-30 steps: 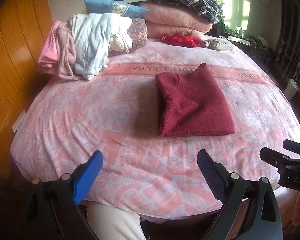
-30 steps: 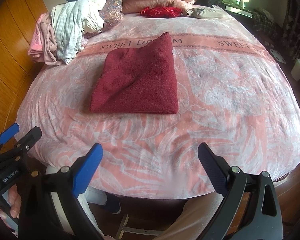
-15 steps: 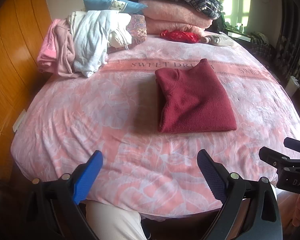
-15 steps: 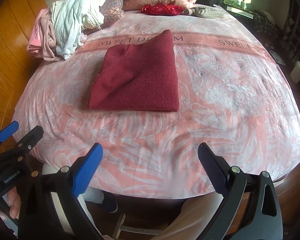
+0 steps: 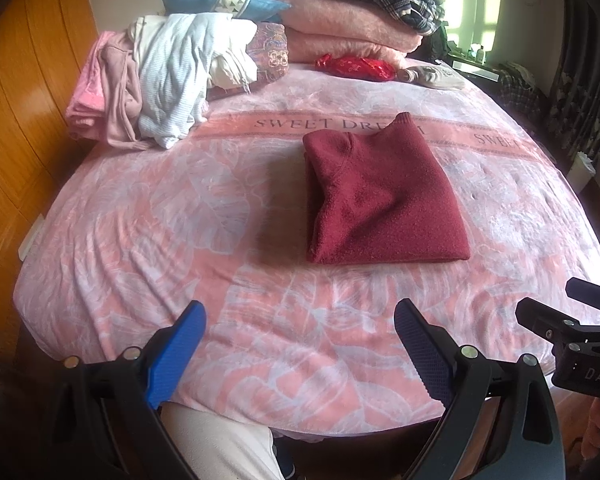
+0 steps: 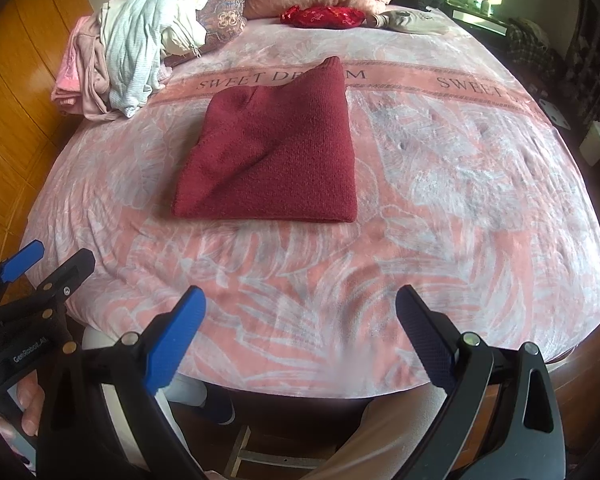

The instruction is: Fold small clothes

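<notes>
A dark red knitted sweater (image 5: 380, 200) lies folded into a flat rectangle on the pink patterned bedspread (image 5: 180, 220), near its middle. It also shows in the right wrist view (image 6: 276, 152). My left gripper (image 5: 300, 320) is open and empty, held over the near edge of the bed, well short of the sweater. My right gripper (image 6: 300, 308) is open and empty too, also at the near edge. Each gripper shows at the side of the other's view: the right one (image 5: 572, 320) and the left one (image 6: 40, 272).
A heap of unfolded light clothes (image 5: 168, 80) lies at the back left of the bed. Folded pink blankets with a plaid garment (image 5: 352, 20), a blue pillow (image 5: 216, 0) and a red bundle (image 5: 356, 66) line the headboard. A wooden wall (image 5: 20, 120) stands at left.
Both grippers have drifted slightly forward and upward over the bed edge. The sweater has not moved and both grippers stay open.
</notes>
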{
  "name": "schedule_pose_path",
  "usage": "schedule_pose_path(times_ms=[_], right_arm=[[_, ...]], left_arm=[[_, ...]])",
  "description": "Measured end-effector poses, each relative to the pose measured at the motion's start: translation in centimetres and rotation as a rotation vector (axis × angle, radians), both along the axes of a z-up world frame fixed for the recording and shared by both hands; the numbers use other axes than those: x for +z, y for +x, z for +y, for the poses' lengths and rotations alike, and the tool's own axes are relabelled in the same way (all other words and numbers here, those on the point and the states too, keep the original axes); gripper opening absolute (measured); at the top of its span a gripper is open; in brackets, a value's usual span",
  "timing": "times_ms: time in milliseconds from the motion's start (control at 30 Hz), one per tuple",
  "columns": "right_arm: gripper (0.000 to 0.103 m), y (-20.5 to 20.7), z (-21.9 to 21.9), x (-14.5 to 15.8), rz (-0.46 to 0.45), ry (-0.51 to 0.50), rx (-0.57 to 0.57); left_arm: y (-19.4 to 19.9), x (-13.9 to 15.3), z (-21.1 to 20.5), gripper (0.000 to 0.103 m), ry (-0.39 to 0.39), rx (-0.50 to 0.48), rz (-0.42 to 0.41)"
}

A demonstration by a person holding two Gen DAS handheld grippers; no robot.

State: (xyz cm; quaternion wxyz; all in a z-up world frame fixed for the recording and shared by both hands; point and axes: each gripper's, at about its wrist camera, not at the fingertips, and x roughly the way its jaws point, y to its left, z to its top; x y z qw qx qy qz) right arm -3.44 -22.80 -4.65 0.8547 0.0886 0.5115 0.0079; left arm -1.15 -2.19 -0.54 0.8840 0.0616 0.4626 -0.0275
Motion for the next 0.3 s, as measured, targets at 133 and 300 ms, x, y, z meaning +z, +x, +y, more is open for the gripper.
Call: schedule_pose_path(times_ms=[133, 300], right_arm=[[0.096, 0.17, -0.03, -0.16, 0.000, 0.003, 0.006], [0.096, 0.35, 0.00, -0.21, 0.000, 0.008, 0.008]], left_arm=[[0.32, -0.33, -0.02, 0.095, 0.004, -0.003, 0.013], [0.43, -0.33, -0.04, 0.095, 0.010, -0.002, 0.011]])
